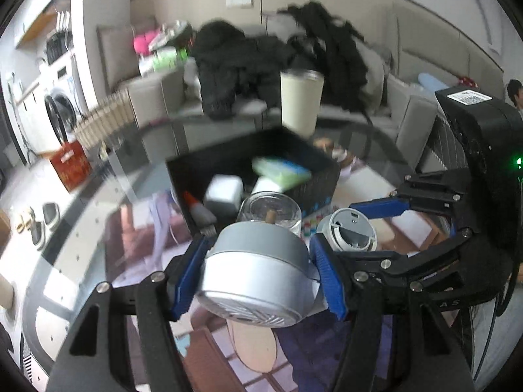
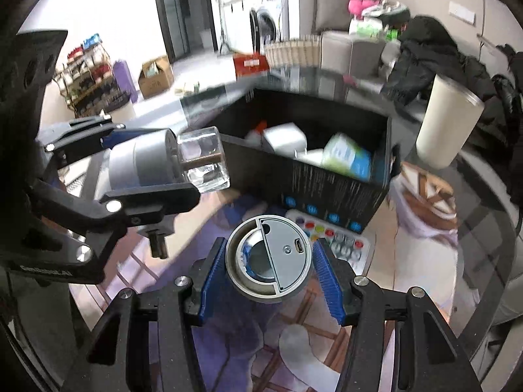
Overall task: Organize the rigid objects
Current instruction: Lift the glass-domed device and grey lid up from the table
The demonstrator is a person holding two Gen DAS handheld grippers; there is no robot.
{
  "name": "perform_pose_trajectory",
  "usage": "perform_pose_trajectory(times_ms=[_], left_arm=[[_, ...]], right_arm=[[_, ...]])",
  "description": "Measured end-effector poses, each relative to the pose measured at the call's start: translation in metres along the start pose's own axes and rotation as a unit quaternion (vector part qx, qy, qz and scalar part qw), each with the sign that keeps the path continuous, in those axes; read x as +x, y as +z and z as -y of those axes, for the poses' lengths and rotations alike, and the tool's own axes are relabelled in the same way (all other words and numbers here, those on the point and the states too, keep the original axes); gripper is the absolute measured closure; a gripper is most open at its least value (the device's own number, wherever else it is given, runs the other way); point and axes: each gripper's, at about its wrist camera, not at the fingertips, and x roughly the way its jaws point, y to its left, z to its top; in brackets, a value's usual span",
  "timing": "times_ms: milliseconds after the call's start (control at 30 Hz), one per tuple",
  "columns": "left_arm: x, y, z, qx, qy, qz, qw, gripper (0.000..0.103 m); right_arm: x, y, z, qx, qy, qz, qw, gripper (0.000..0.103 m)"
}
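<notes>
A: Your left gripper (image 1: pixel 258 271) is clamped on one silver round device (image 1: pixel 255 274) with a clear cup (image 1: pixel 269 210) at its front.

B: Right gripper (image 2: pixel 269 261) grips one grey cylinder (image 2: pixel 269 259), both lifted before the black box (image 2: pixel 327 176).

A: Box holds one white cube (image 2: pixel 284 138), one green-blue pack (image 2: pixel 348 156), one red-capped tube (image 1: pixel 196 205). One cream tumbler (image 2: pixel 447 127) beside it.

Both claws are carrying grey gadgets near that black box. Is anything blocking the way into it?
Nothing visible does. The black box is open-topped, just beyond both claws. The left claw grips a grey device with a clear cup, the right claw a round grey part. Items already inside leave some room.
</notes>
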Motion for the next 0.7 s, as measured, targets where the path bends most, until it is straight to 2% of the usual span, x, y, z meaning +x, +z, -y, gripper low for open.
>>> perform_pose_trajectory(times_ms=[133, 267, 533, 633, 700], left_arm=[[-0.02, 0.004, 0.001, 0.013, 0.026, 0.057, 0.998, 0.04], [-0.04, 0.006, 0.0, 0.019, 0.042, 0.113, 0.9925, 0.04], [-0.078, 0.001, -0.002, 0.019, 0.064, 0.206, 0.9763, 0.04], [-0.086, -0.001, -0.004, 0.016, 0.064, 0.221, 0.9731, 0.04], [-0.089, -0.001, -0.004, 0.013, 0.065, 0.227, 0.9717, 0.042]], right_arm=[[-0.027, 0.003, -0.004, -0.003, -0.009, 0.062, 0.998, 0.049], [-0.056, 0.004, -0.014, -0.012, -0.021, 0.134, 0.991, 0.049], [-0.112, -0.003, -0.033, -0.036, -0.063, 0.273, 0.959, 0.049], [-0.123, -0.006, -0.042, -0.045, -0.069, 0.3, 0.95, 0.049], [-0.128, -0.008, -0.046, -0.047, -0.067, 0.306, 0.949, 0.049]])
